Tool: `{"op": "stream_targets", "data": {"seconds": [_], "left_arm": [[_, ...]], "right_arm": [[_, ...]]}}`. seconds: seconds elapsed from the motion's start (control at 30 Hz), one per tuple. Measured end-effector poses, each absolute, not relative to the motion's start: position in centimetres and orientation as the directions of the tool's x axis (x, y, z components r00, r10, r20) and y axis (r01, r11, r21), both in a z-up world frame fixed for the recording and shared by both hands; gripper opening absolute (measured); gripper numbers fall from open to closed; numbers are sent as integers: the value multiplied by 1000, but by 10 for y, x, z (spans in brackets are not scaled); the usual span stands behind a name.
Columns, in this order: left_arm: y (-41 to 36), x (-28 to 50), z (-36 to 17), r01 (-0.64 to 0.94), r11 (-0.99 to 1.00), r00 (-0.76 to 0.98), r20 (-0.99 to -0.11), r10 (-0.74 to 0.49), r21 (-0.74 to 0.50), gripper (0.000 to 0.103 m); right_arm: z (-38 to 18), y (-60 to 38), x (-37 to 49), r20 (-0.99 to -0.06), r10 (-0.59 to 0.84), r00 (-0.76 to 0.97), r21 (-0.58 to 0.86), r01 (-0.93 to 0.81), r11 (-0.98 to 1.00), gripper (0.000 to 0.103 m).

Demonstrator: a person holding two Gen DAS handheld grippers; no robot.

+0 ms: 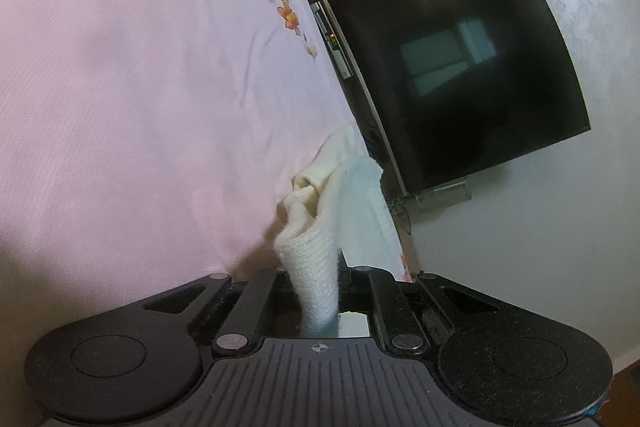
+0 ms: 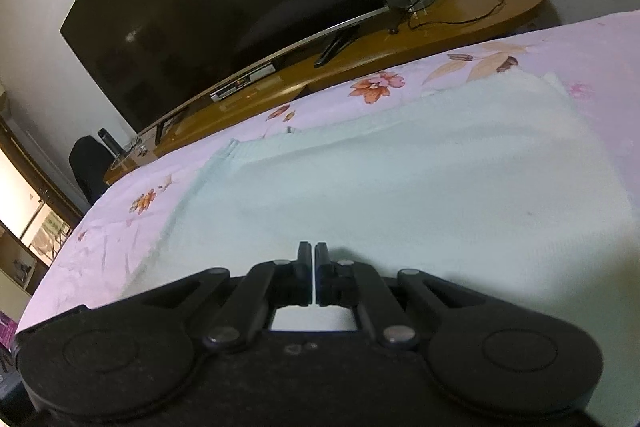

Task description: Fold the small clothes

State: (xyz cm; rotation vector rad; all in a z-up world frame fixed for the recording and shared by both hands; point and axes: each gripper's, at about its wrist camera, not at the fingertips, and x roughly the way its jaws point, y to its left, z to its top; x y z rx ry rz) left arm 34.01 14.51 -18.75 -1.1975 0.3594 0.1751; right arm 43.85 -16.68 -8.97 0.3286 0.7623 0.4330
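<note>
— What is held by the left gripper (image 1: pixel 320 301)?

— A bunched fold of cream knitted cloth (image 1: pixel 316 263) is clamped between its jaws. The cloth is drawn up out of the grip and is seen rumpled and lifted above the pink flowered bedsheet (image 1: pixel 132 87). Just behind it a paler, mint-tinted edge of fabric is draped, touching the cream part; whether the two belong to one garment cannot be told.

— And the right gripper (image 2: pixel 312 261)?

— Its jaws are pressed together with only a thin slit left between them. It is placed low over a pale mint garment (image 2: pixel 400 179), which is spread flat on the bedsheet (image 2: pixel 100 247). Whether an edge of that fabric is pinched between the tips cannot be told, since nothing is seen rising from them.

— Where is the garment laid?

— Across the middle of the bed, with a ribbed hem seen along its far left edge and flower prints of the sheet exposed beyond it.

— What is seen past the bed?

— A large dark television (image 2: pixel 224 3) is stood on a long wooden cabinet (image 2: pixel 440 23), with a silver set-top box (image 2: pixel 244 85) under the screen and a black cable (image 2: pixel 460 7) trailed over the cabinet top. The same television (image 1: pixel 440 39) is seen tilted in the left view.
</note>
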Motion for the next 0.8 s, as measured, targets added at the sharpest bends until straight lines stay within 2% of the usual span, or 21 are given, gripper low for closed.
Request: {"op": "stream_targets", "data": {"seconds": [0.33,0.47,0.53,0.6,0.7,0.8], "left_arm": [[143,337,-183,-315,374,932,-358,-50,-872,9],[140,342,-176,-336,414,922,-385,-40,-846,9],[142,345,-173,-337,437,917,-396,-49,-834,9],[143,346,-171,-336,446,915,-399,-53,-830,9],[143,347,-164,-324,471,918,-393,-52,-820,7],[141,349,-150,-289,521,927,-371,-58,-803,7]], "right_arm": [[-90,-169,441,-564,513,647,470,-258,844,3],[-100,-162,448,-616,490,617,442,-244,863,1],[-98,-163,445,-599,489,634,446,-243,861,2],[-91,-168,439,-546,511,663,473,-260,842,2],[-106,-165,449,-594,527,607,492,-244,836,1],[-119,-174,451,-571,564,596,550,-232,802,0]]}}
